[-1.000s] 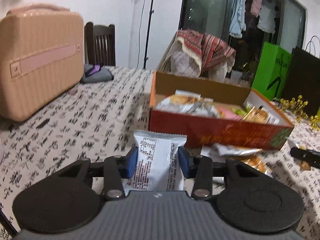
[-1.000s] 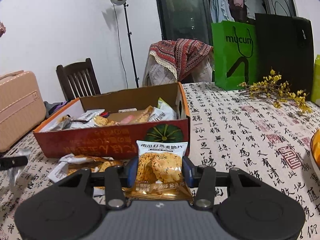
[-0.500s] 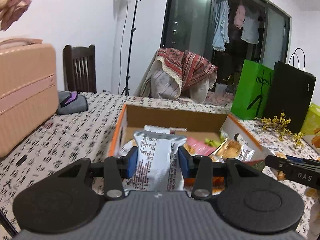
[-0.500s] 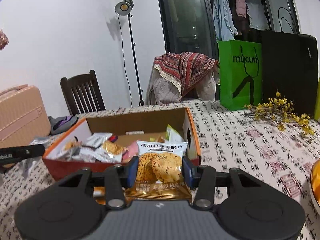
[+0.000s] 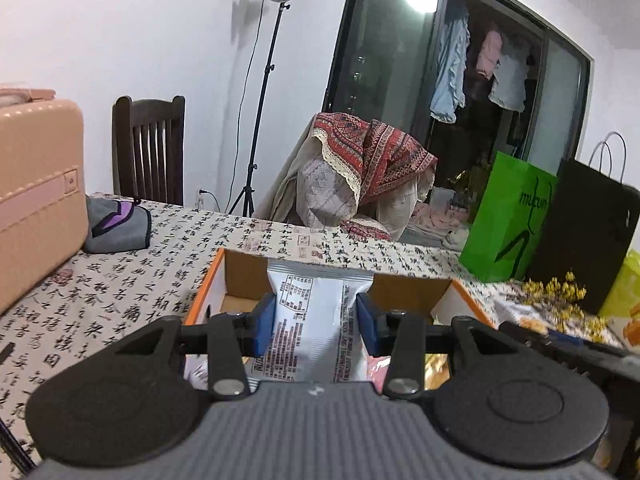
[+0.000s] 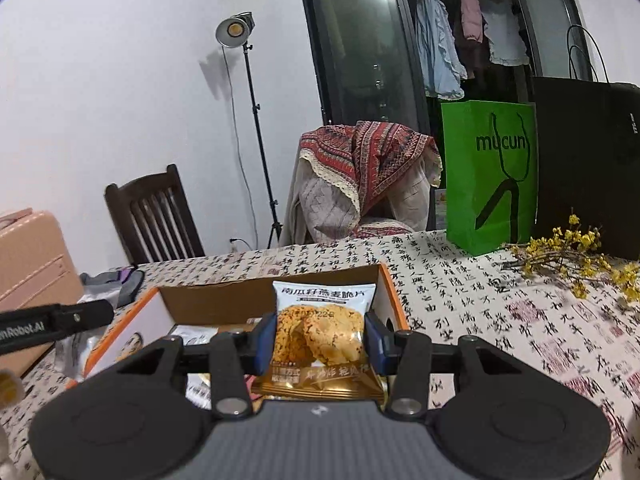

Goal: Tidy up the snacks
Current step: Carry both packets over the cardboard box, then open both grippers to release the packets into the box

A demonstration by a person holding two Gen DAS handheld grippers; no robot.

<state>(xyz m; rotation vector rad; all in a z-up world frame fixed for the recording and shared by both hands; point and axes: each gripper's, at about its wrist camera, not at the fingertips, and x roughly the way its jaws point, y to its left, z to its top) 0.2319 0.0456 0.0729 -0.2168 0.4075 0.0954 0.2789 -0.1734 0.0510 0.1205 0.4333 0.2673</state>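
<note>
Left gripper (image 5: 316,324): blue-padded jaws pinched the sides of a silver-white foil snack packet (image 5: 314,320), printed back facing the camera, held upright above the open orange-rimmed cardboard box (image 5: 204,292) on the calligraphy-print worktop (image 5: 132,280). Right gripper (image 6: 320,340): jaws clamped a white-and-gold oat-crisp packet (image 6: 322,336), front showing, over the same box (image 6: 390,296). More wrapped snacks lay inside.
</note>
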